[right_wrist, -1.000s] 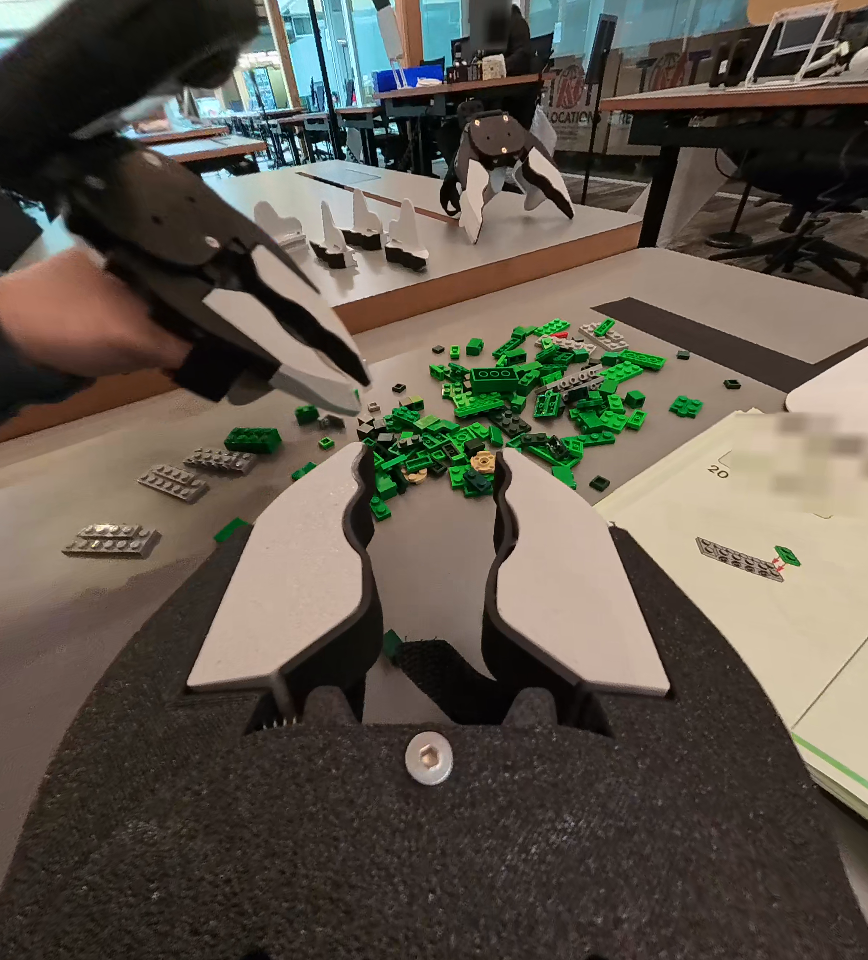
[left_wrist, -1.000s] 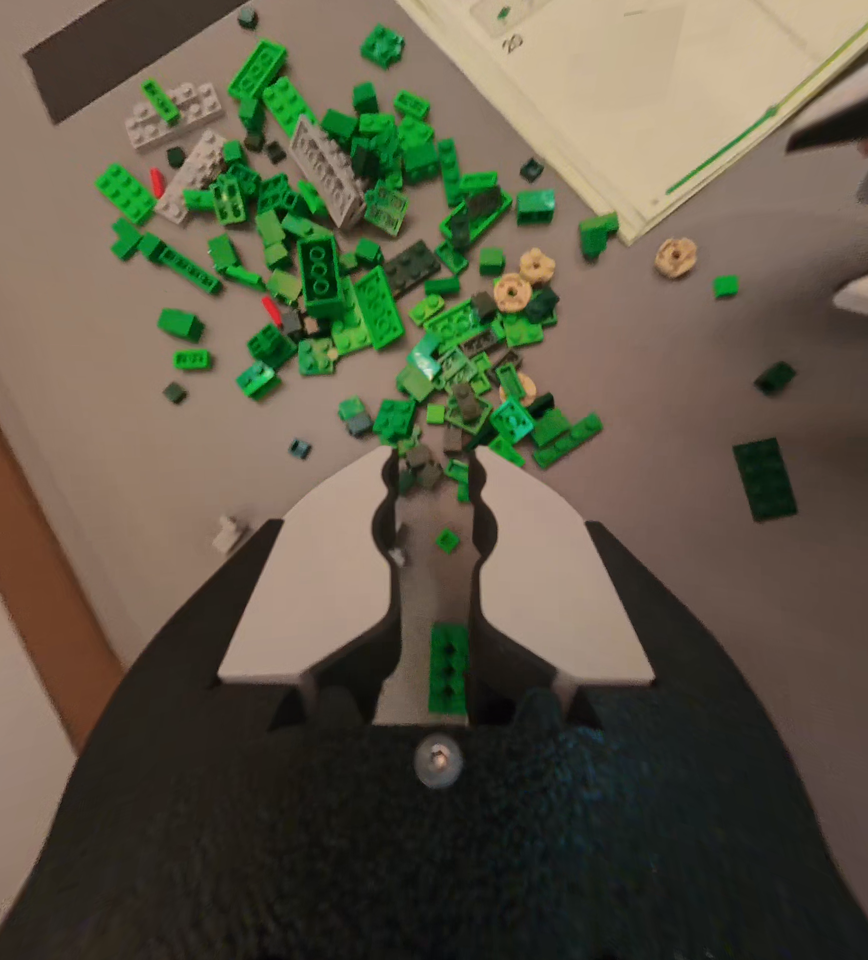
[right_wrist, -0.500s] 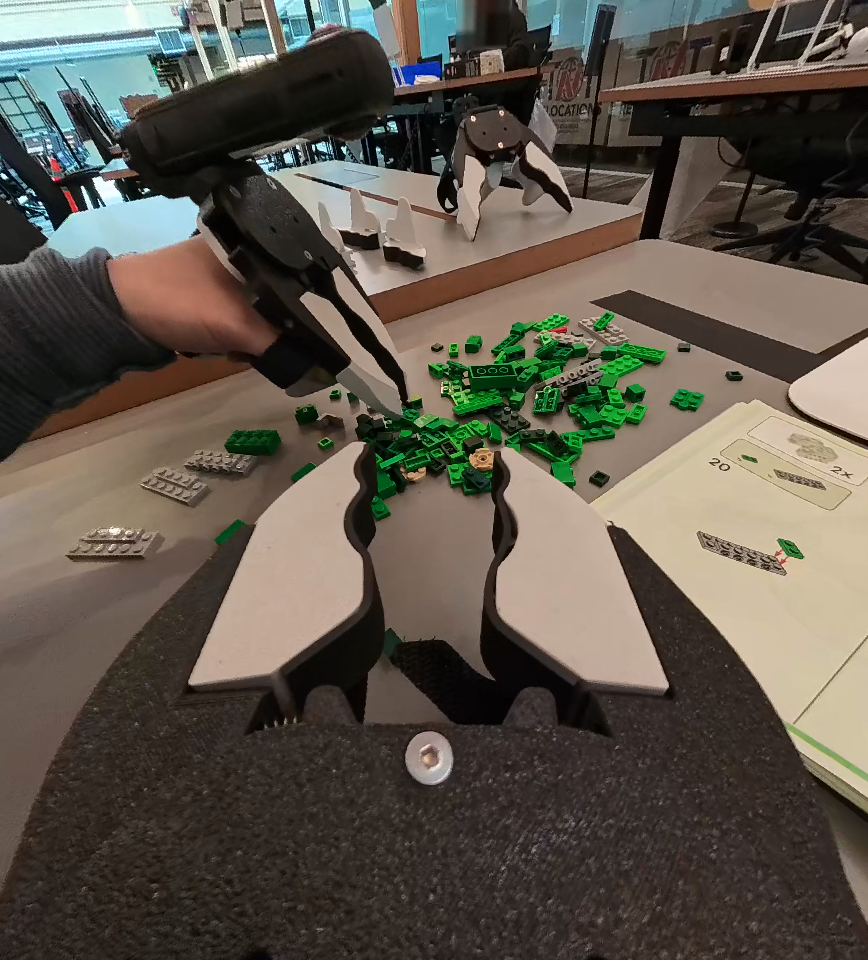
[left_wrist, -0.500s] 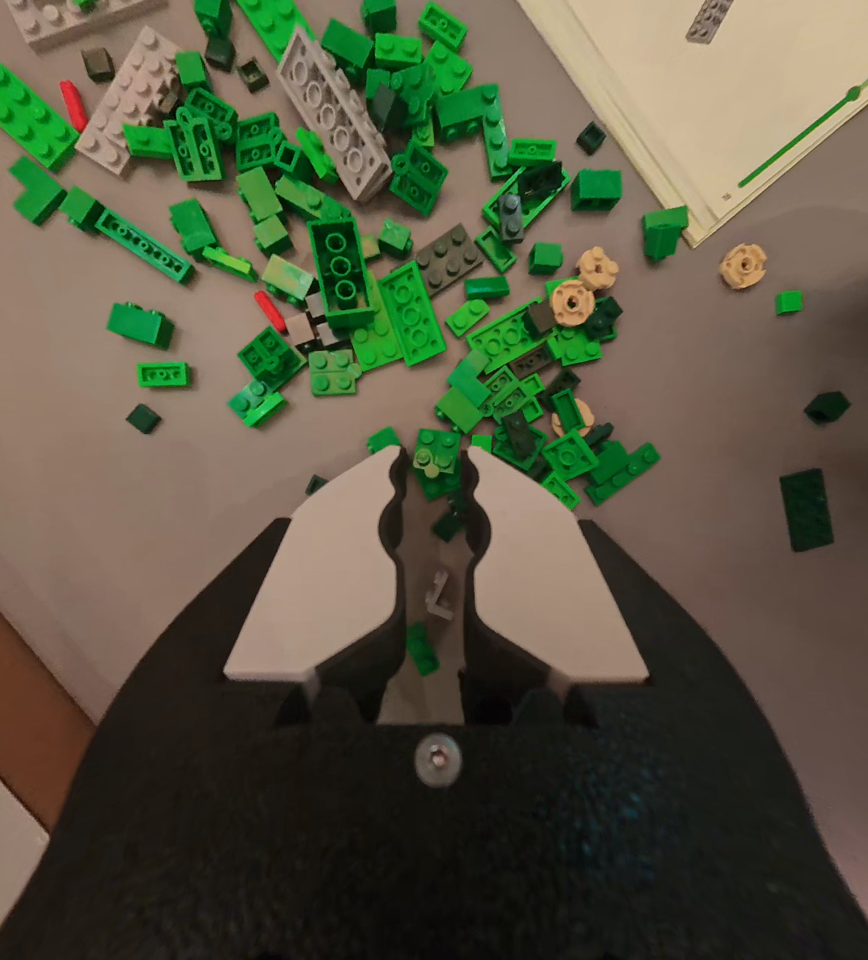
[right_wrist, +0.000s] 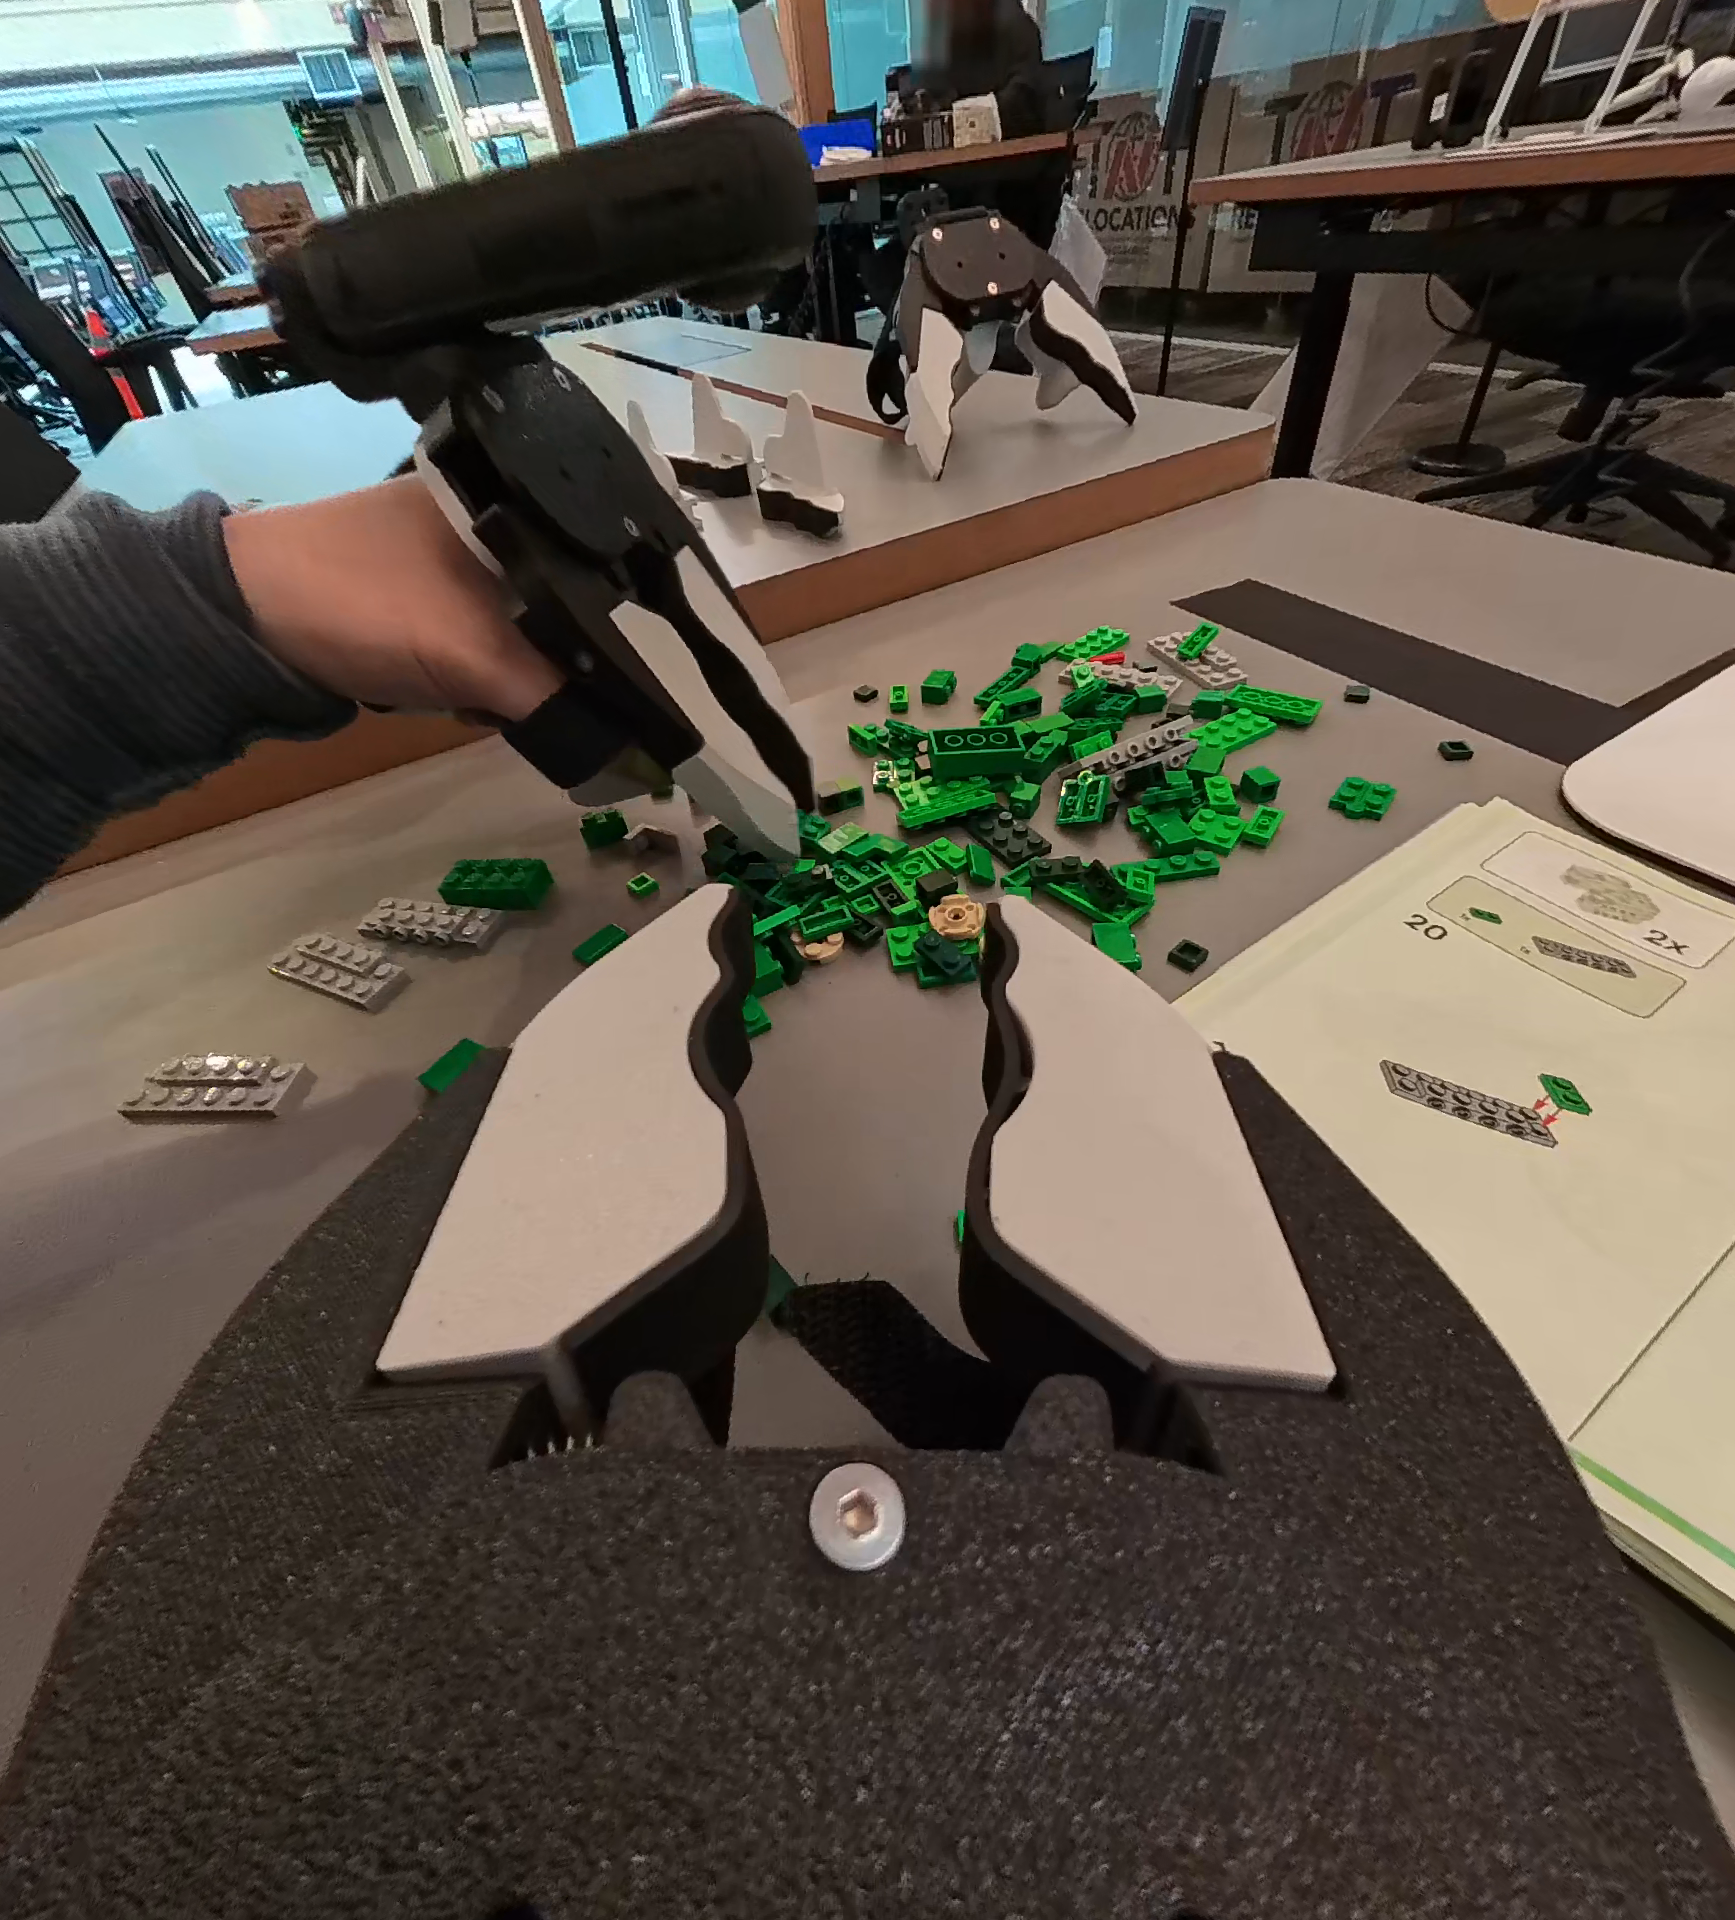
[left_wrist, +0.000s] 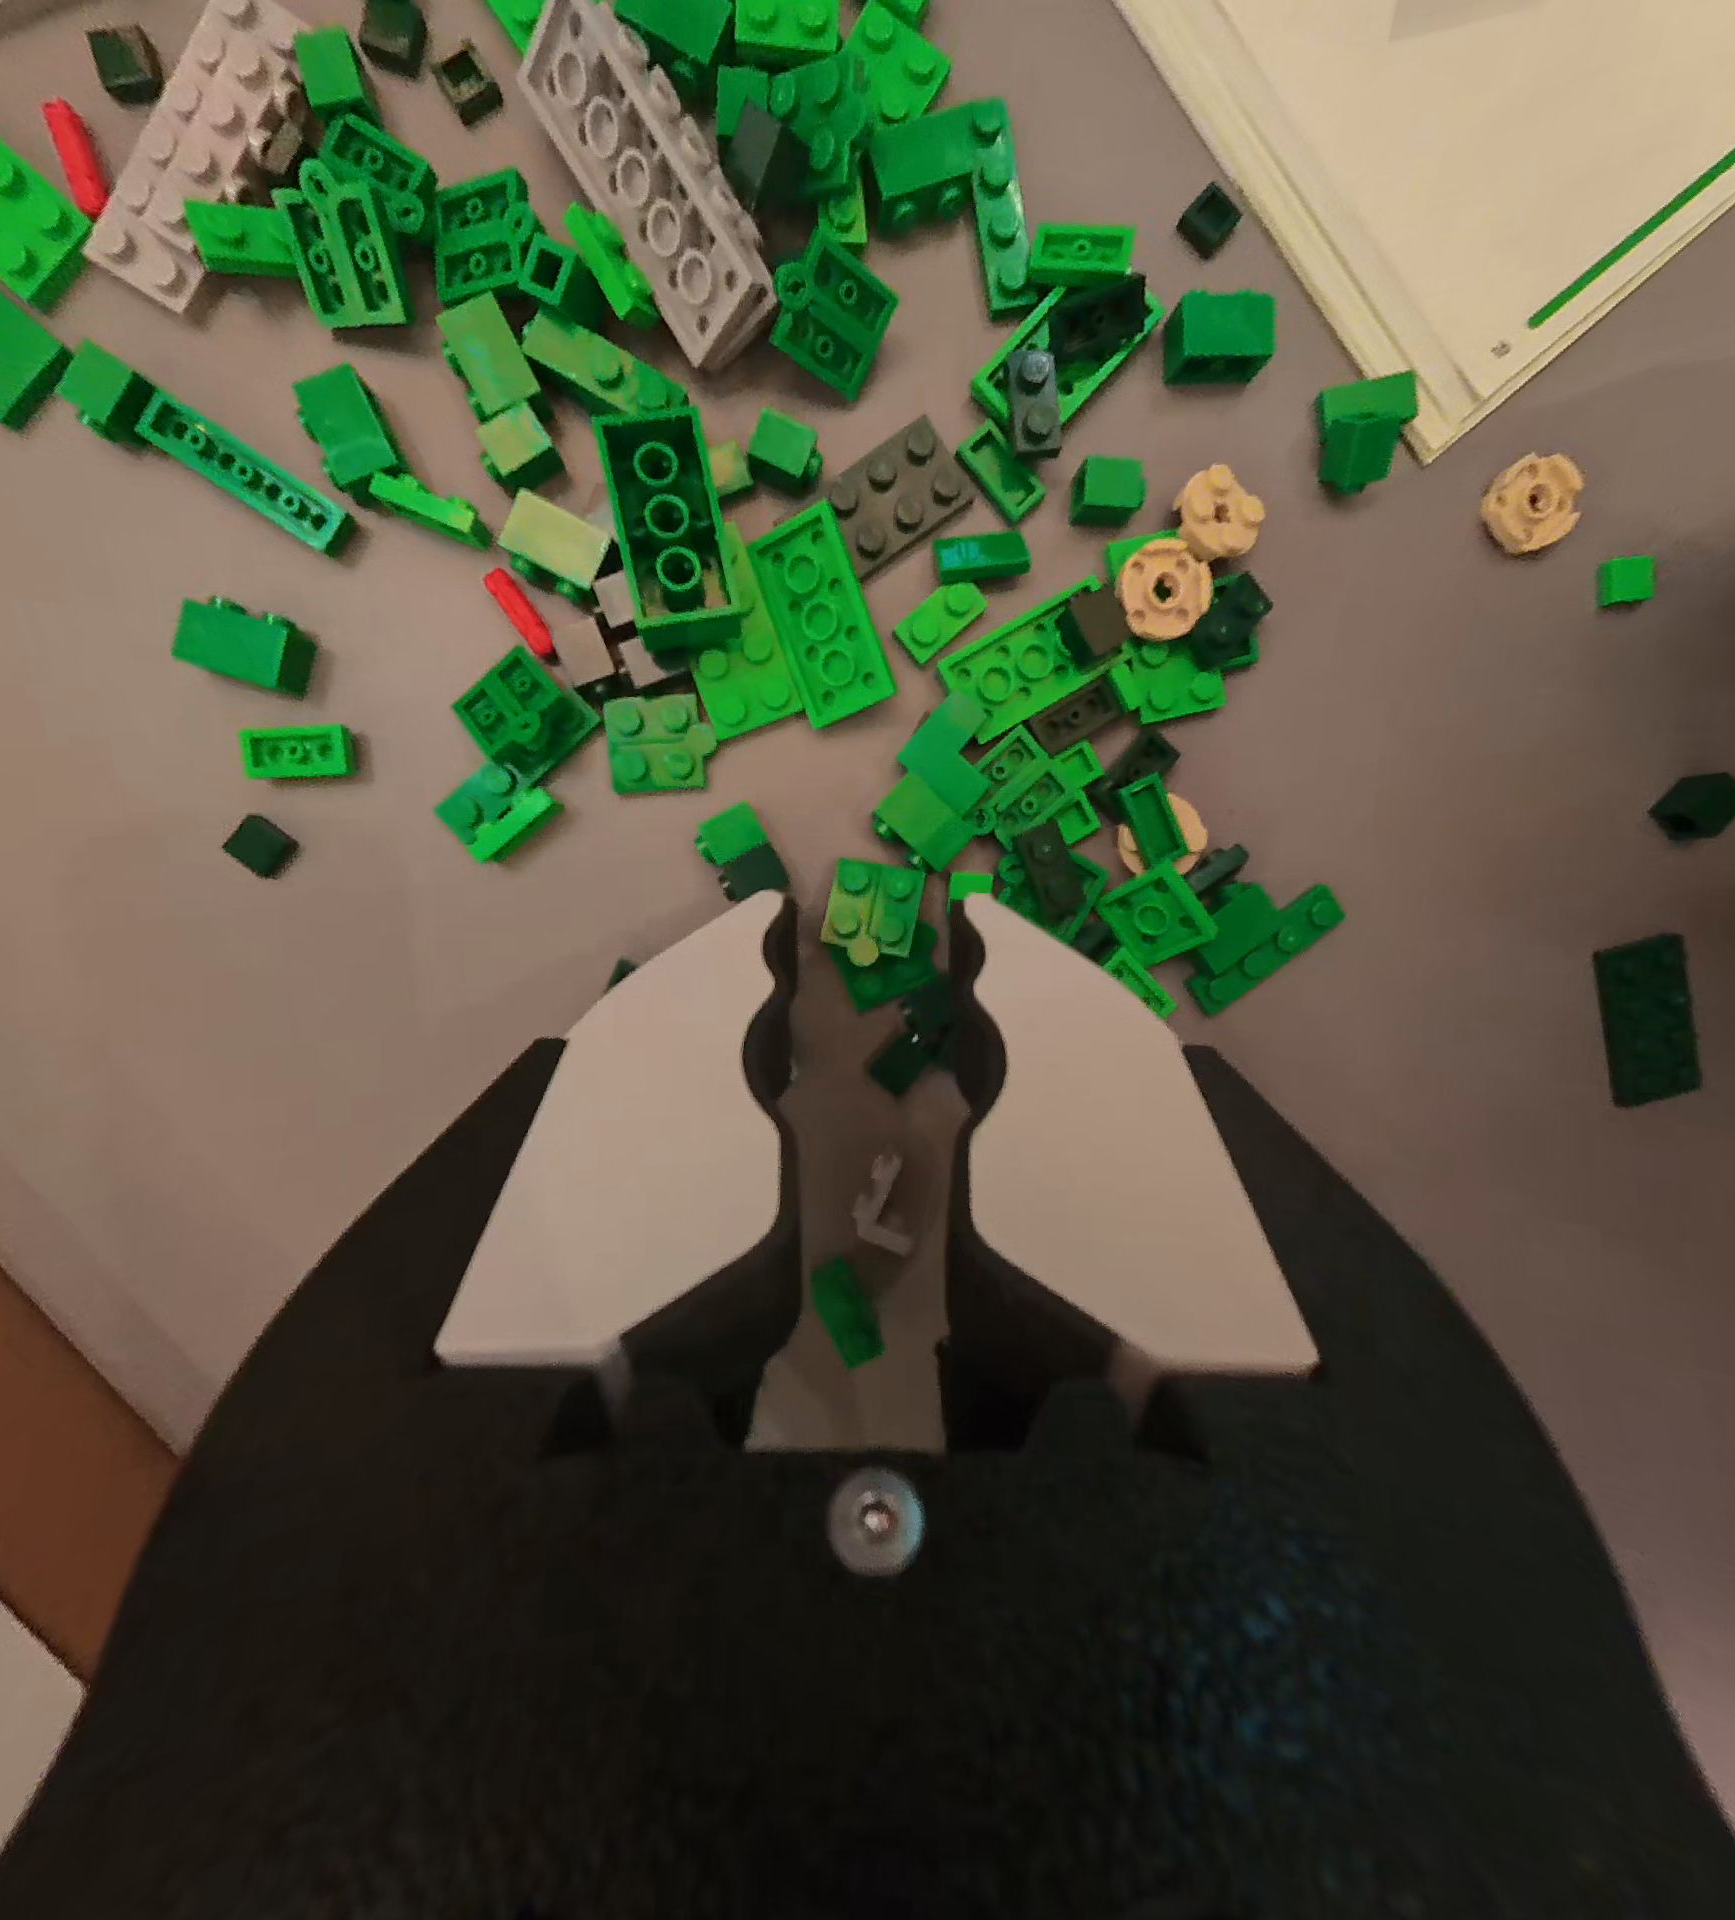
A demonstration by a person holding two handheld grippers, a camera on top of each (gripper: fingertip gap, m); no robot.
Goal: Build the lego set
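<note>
Directly between left claw point(left_wrist: 873, 914) tips: green plate point(left_wrist: 875, 906).

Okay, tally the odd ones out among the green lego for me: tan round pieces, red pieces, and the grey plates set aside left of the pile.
Tan round pieces: 4
Red pieces: 2
Grey plates set aside: 3
Total: 9

A: Where is the brick pile point(right_wrist: 1029, 821)?
B: Mid-desk point(right_wrist: 167, 1247), left of the instruction booklet point(right_wrist: 1528, 1091).
A: And the plates point(right_wrist: 333, 971)?
B: Left of the pile, beside the left claw point(right_wrist: 780, 831).
</note>
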